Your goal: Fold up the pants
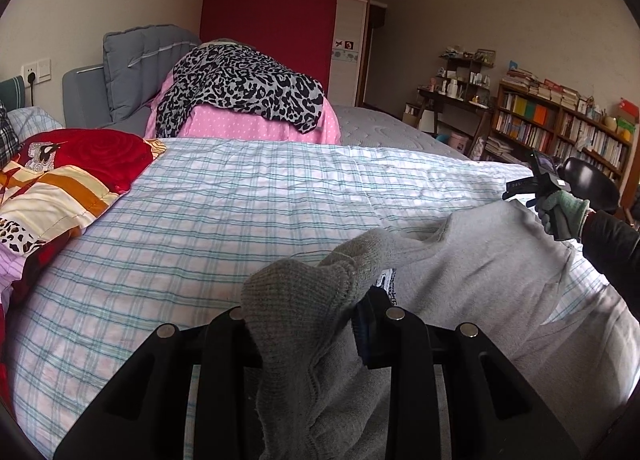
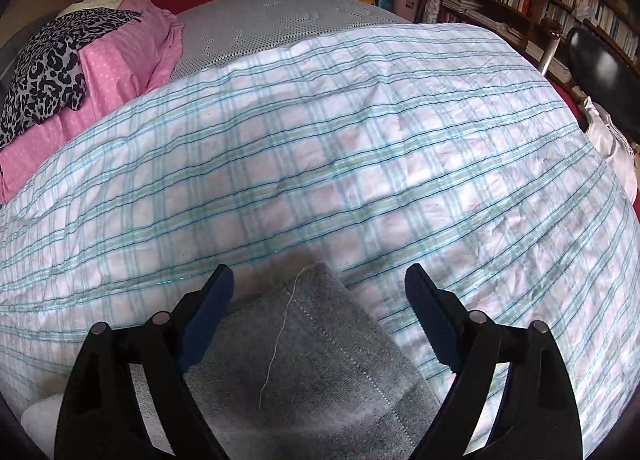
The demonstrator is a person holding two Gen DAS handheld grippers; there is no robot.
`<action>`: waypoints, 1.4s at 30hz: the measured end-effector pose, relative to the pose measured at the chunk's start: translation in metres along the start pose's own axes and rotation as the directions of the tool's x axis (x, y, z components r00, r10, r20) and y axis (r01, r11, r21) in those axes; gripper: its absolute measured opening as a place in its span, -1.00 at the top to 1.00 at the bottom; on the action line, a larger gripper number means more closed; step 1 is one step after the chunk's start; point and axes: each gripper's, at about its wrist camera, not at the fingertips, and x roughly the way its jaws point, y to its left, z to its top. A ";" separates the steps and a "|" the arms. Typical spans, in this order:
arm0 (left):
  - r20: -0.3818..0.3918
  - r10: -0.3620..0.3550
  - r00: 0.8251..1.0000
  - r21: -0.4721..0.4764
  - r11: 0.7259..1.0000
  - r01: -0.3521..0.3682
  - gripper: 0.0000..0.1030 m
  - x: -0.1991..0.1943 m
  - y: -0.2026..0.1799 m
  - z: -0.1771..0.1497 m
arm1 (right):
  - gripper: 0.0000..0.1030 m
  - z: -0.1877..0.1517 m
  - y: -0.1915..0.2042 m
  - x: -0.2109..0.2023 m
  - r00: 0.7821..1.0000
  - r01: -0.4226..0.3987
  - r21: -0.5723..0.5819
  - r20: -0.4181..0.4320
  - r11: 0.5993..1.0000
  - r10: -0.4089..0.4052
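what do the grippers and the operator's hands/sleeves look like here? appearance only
Both grippers, left gripper and right gripper, have black plastic bodies with round silver studs and blue textured finger pads. The right hand wears a grey-green knit glove below a dark sleeve.

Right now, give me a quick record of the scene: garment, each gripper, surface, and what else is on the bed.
garment: grey pants, lying on the bed
left gripper: shut on the pants' bunched edge
right gripper: fingers open, a hemmed grey corner between them, not pinched
surface: plaid quilt
other items: pink dotted bedding with leopard-print cloth on top, red patterned blanket
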 end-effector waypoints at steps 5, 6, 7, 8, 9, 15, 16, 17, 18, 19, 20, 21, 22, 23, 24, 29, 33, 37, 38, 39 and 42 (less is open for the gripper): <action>-0.021 0.024 0.999 -0.022 0.999 -0.025 0.44 0.006 0.005 -0.001 | 0.14 -0.009 0.003 0.009 1.000 -0.002 -0.035 -0.022 0.999 0.001; -0.026 0.029 0.999 -0.030 0.999 -0.030 0.44 0.007 0.007 -0.001 | 0.35 -0.011 0.003 0.006 1.000 -0.006 -0.036 -0.013 0.999 0.005; -0.030 0.034 0.999 -0.039 0.999 -0.035 0.44 0.009 0.010 -0.001 | 0.46 -0.013 0.001 0.002 1.000 -0.020 -0.031 -0.009 0.999 0.020; -0.033 0.037 0.999 -0.049 0.998 -0.039 0.44 0.009 0.012 -0.001 | 0.50 -0.014 -0.001 -0.004 1.000 -0.029 -0.029 0.002 0.999 0.029; -0.035 0.037 0.999 -0.061 0.997 -0.039 0.44 0.009 0.014 0.000 | 0.58 -0.015 -0.003 -0.011 0.999 -0.042 -0.030 0.015 0.999 0.042; -0.034 0.026 0.999 -0.135 0.990 -0.030 0.44 0.000 0.026 0.006 | 0.64 -0.024 -0.030 -0.083 0.986 -0.091 -0.046 0.134 0.995 0.096; -0.032 0.023 0.999 -0.150 0.988 -0.028 0.44 -0.003 0.029 0.006 | 0.65 -0.026 -0.037 -0.095 0.983 -0.100 -0.045 0.149 0.994 0.106; -0.030 0.019 0.999 -0.165 0.986 -0.024 0.44 -0.006 0.031 0.006 | 0.65 -0.029 -0.044 -0.108 0.979 -0.112 -0.043 0.164 0.993 0.117; -0.028 0.018 0.999 -0.177 0.984 -0.022 0.44 -0.010 0.033 0.006 | 0.65 -0.033 -0.052 -0.121 0.975 -0.126 -0.039 0.181 0.991 0.131; -0.025 0.017 1.000 -0.185 0.982 -0.021 0.44 -0.015 0.033 0.006 | 0.65 -0.035 -0.060 -0.132 0.970 -0.141 -0.033 0.196 0.989 0.145; -0.022 0.017 1.000 -0.189 0.982 -0.021 0.44 -0.020 0.033 0.005 | 0.65 -0.041 -0.069 -0.144 0.965 -0.158 -0.024 0.209 0.987 0.159; -0.019 0.018 1.000 -0.192 0.981 -0.021 0.44 -0.026 0.033 0.004 | 0.65 -0.048 -0.079 -0.156 0.959 -0.176 -0.012 0.224 0.984 0.175; -0.016 0.017 1.000 -0.194 0.981 -0.019 0.44 -0.032 0.031 0.003 | 0.65 -0.056 -0.088 -0.167 0.952 -0.197 -0.003 0.237 0.980 0.192; -0.012 0.015 1.000 -0.194 0.981 -0.017 0.44 -0.039 0.028 0.002 | 0.65 -0.064 -0.097 -0.178 0.946 -0.211 0.000 0.252 0.977 0.204; -0.008 0.015 1.000 -0.191 0.981 -0.017 0.44 -0.046 0.025 0.000 | 0.65 -0.073 -0.105 -0.189 0.940 -0.221 0.000 0.268 0.975 0.213; 0.029 0.015 0.999 -0.167 0.986 -0.009 0.44 -0.090 0.007 -0.008 | 0.65 -0.127 -0.148 -0.237 0.908 -0.281 0.022 0.329 0.959 0.258; 0.060 0.011 0.998 -0.141 0.990 -0.002 0.44 -0.125 -0.008 -0.020 | 0.65 -0.170 -0.183 -0.269 0.882 -0.332 0.046 0.370 0.942 0.293; 0.086 0.006 0.996 -0.101 0.995 0.002 0.44 -0.157 -0.023 -0.038 | 0.65 -0.215 -0.212 -0.292 0.862 -0.366 0.063 0.398 0.929 0.313; 0.089 0.003 0.996 -0.094 0.996 0.005 0.44 -0.164 -0.025 -0.044 | 0.65 -0.227 -0.220 -0.297 0.857 -0.375 0.068 0.406 0.924 0.318; 0.090 0.001 0.996 -0.091 0.996 0.008 0.44 -0.169 -0.027 -0.048 | 0.65 -0.238 -0.227 -0.301 0.852 -0.386 0.075 0.411 0.920 0.324; 0.084 -0.006 0.996 -0.084 0.996 0.013 0.44 -0.182 -0.031 -0.063 | 0.65 -0.272 -0.243 -0.310 0.849 -0.390 0.078 0.416 0.918 0.325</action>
